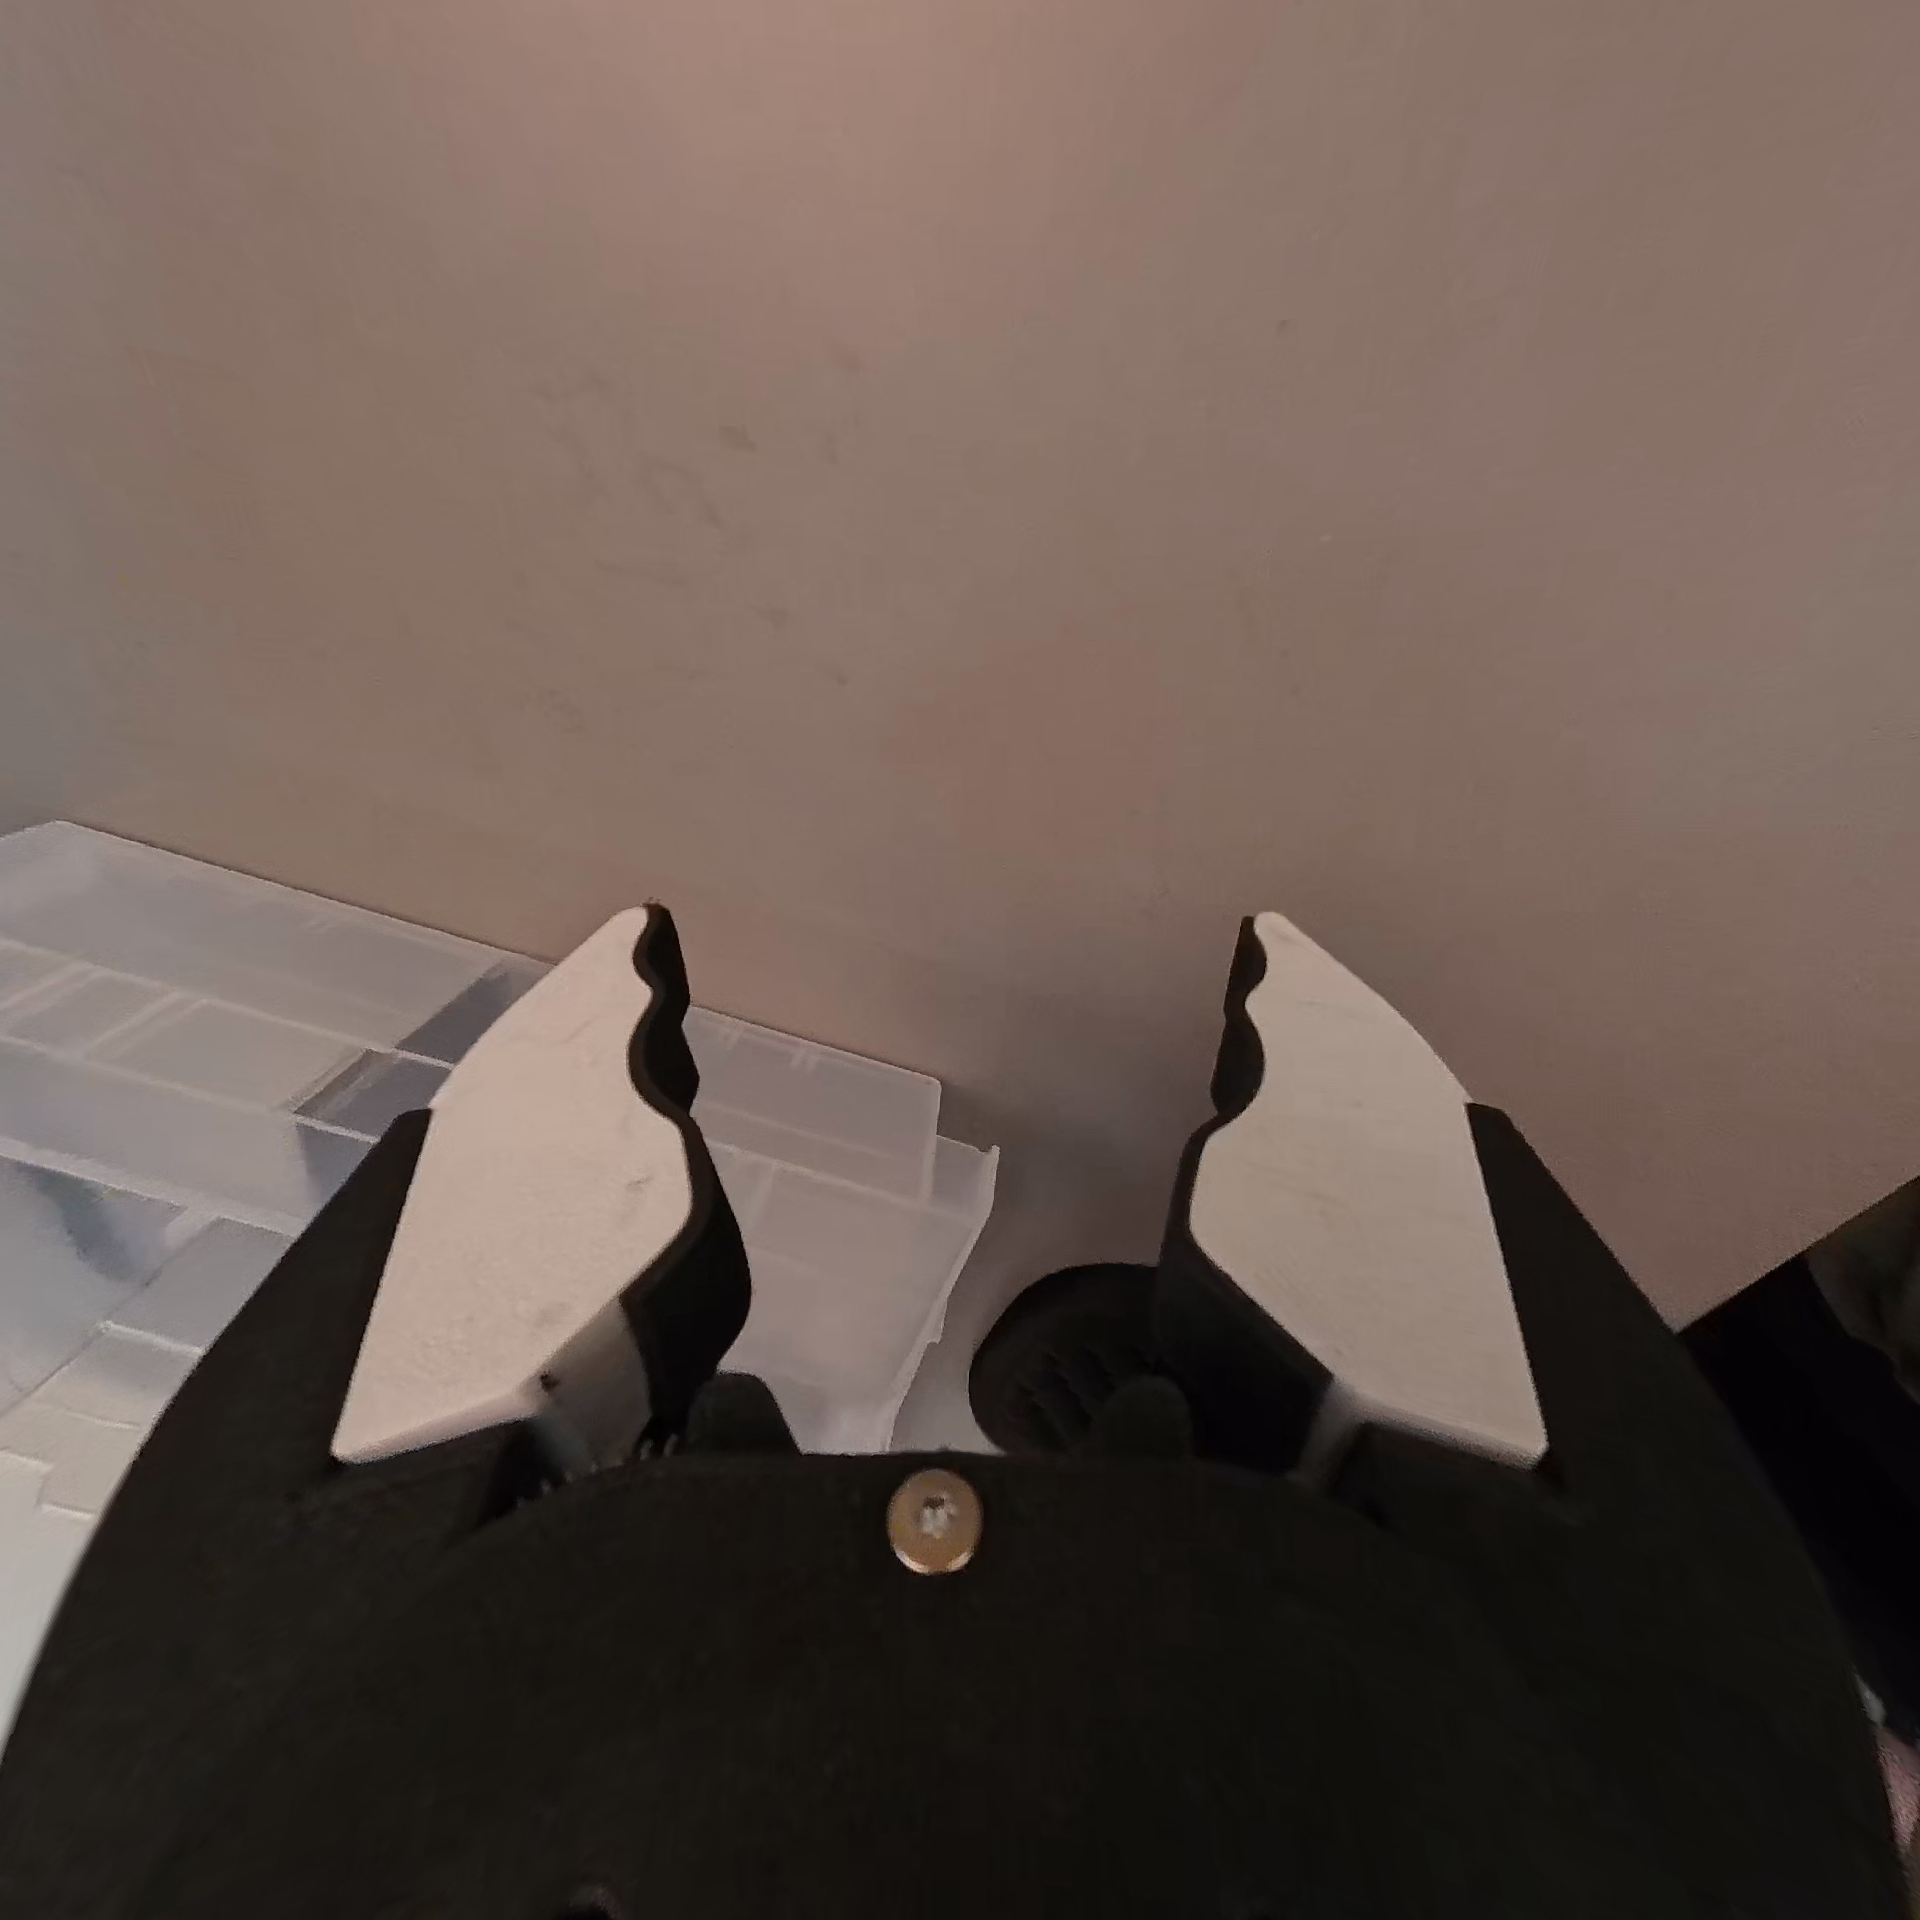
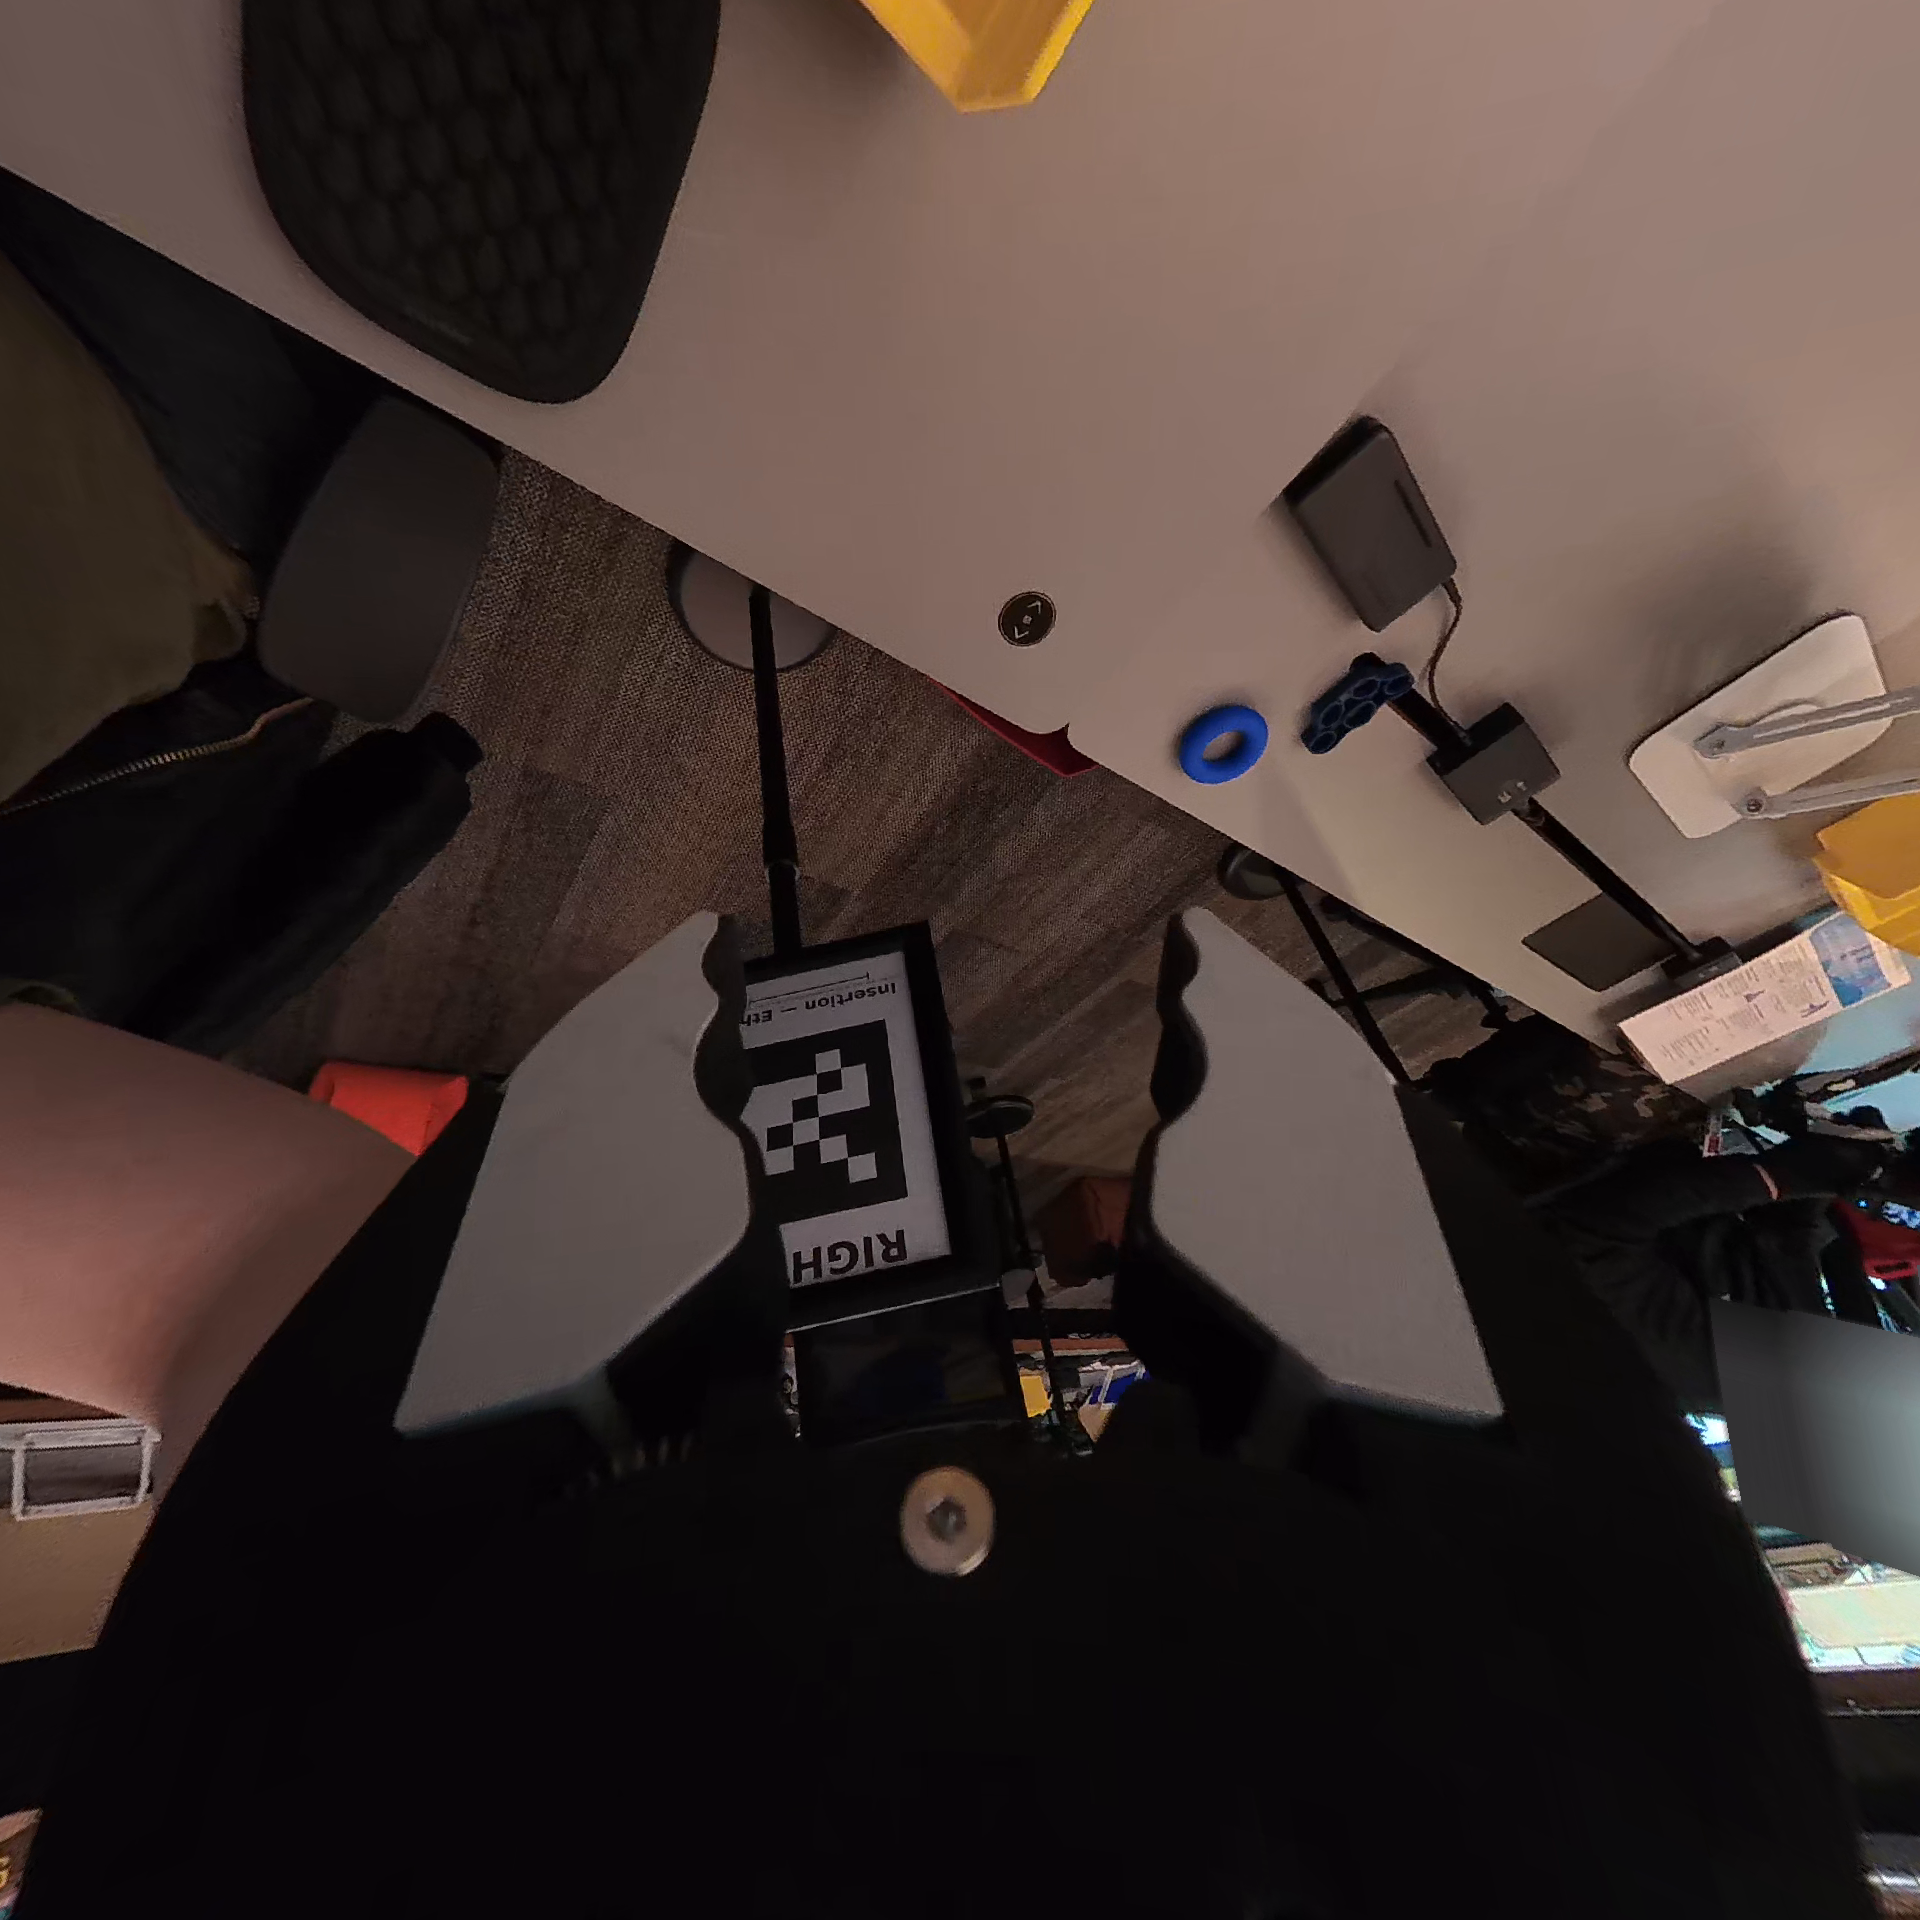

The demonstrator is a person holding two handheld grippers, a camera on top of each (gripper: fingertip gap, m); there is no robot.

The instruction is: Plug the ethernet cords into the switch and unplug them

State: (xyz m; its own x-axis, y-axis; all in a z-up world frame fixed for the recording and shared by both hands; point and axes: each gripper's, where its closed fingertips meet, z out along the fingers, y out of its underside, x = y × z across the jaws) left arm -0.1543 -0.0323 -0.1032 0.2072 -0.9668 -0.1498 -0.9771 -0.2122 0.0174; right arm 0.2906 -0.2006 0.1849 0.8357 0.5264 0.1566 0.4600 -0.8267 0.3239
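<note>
The left gripper (image 1: 956,925) has a matte black body, two pale grey fingers (image 1: 540,1195) with wavy black inner pads, and a silver hex screw (image 1: 935,1525) at six o'clock. The right gripper (image 2: 940,935) looks alike: black body, grey fingers (image 2: 592,1174), silver screw (image 2: 945,1520).

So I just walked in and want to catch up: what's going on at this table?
Nothing is being handled yet. The left claw is open and empty over the bare table, beside a clear plastic organizer box. The right claw is also open and empty, pointing past the table edge at a card with a black-and-white marker. On the table lie a small black box with cables, a blue ring and a black mat. No plugging shows.
</note>
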